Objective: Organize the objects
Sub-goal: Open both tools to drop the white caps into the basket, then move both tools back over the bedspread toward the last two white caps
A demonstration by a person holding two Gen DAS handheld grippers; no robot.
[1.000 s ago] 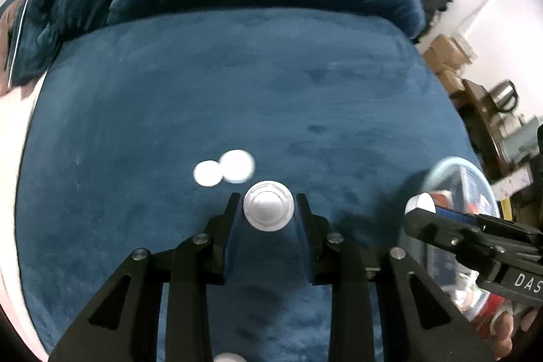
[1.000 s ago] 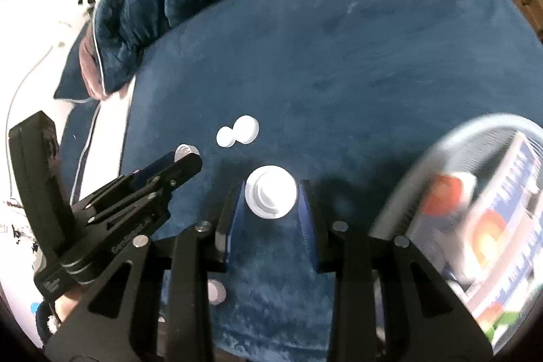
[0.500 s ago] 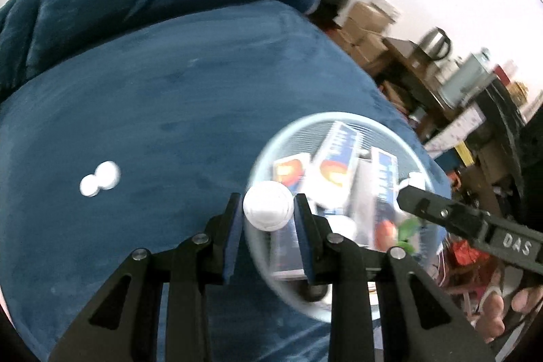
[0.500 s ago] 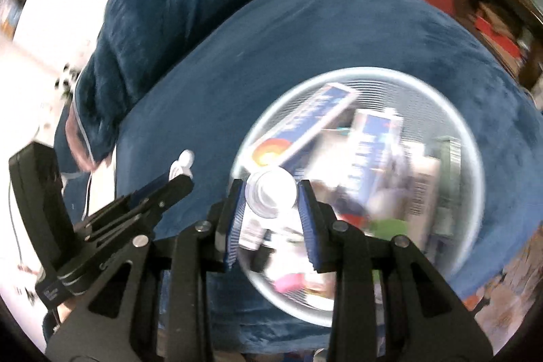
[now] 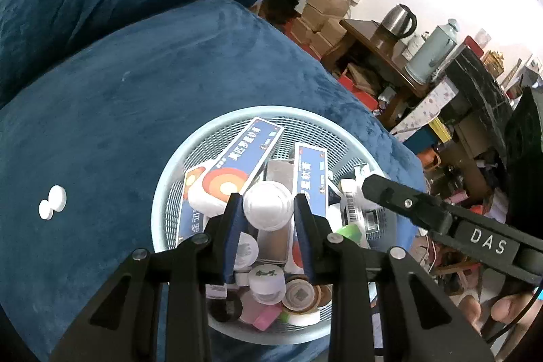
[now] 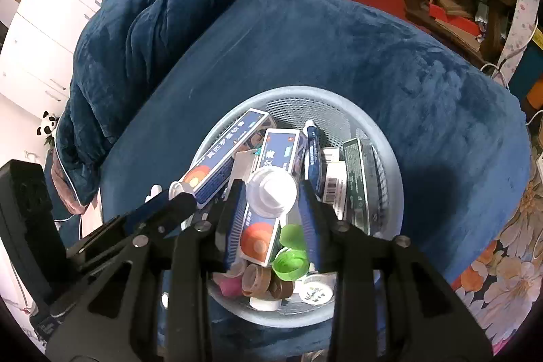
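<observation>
The left gripper (image 5: 268, 209) holds a small white cap (image 5: 268, 205) between its jaws, which are pressed on the cap's two sides. The cap is round, with its flat face turned up toward the camera, so it has no long side to speak of. The right gripper (image 6: 271, 195) holds a white lid (image 6: 270, 190) in the same way, its raised middle facing up. In this view the jaws sit close at its sides.

Both caps hang over a pale blue basket (image 5: 163, 192) that sits on a bed with a dark blue blanket (image 5: 135, 83). The basket is full. Long blue boxes (image 5: 251, 151) lie in it with one end pointing to the far rim and the other end toward the grippers. Small round jars (image 5: 266, 275) and a green cap (image 6: 292, 246) lie at the near side.

Two white discs (image 5: 53, 202) lie on the blanket, touching each other, well to the left of the basket.
</observation>
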